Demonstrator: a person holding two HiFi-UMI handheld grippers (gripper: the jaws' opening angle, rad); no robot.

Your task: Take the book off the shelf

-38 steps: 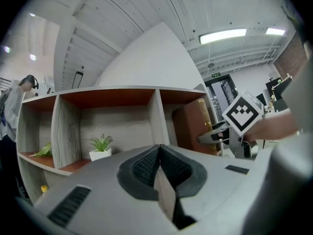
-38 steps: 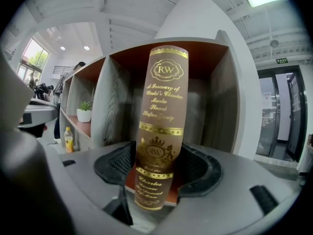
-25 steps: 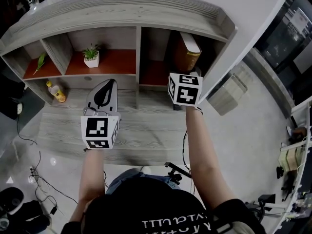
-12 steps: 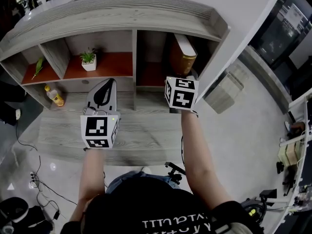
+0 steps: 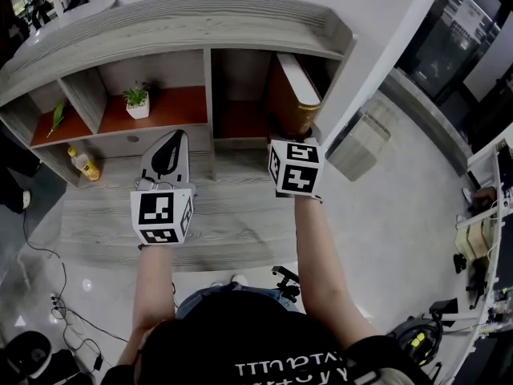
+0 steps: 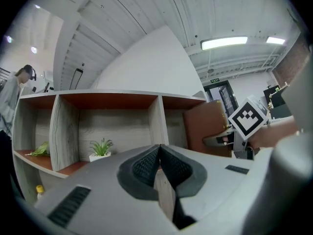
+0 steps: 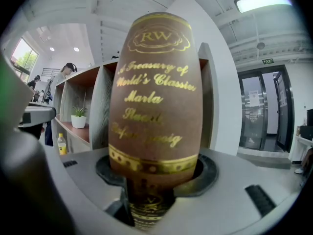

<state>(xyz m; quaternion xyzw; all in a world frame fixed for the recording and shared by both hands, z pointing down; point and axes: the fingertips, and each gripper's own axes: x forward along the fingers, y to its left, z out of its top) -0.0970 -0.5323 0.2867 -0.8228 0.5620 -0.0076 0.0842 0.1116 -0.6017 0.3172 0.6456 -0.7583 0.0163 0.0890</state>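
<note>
A thick brown book (image 5: 293, 96) with gold lettering on its spine (image 7: 154, 97) stands in the right-hand compartment of the grey wooden shelf (image 5: 160, 22), leaning and partly drawn out past the front edge. My right gripper (image 5: 295, 137) is shut on the lower spine, and its jaws (image 7: 151, 180) clamp the book from both sides. My left gripper (image 5: 170, 139) hangs in front of the middle divider, shut and holding nothing, its pads (image 6: 146, 163) meeting at the tip. The left gripper view shows the book (image 6: 208, 126) and the right gripper (image 6: 222, 140) off to the right.
A small potted plant (image 5: 135, 101) and a green item (image 5: 56, 117) sit on the shelf's red-brown board. A yellow bottle (image 5: 82, 165) stands on the level below. A grey slatted unit (image 5: 358, 151) lies right of the shelf. A person (image 6: 14, 97) stands far left.
My right gripper has drawn back toward me with the book, which now sticks further out of its compartment. The left gripper has stayed where it was.
</note>
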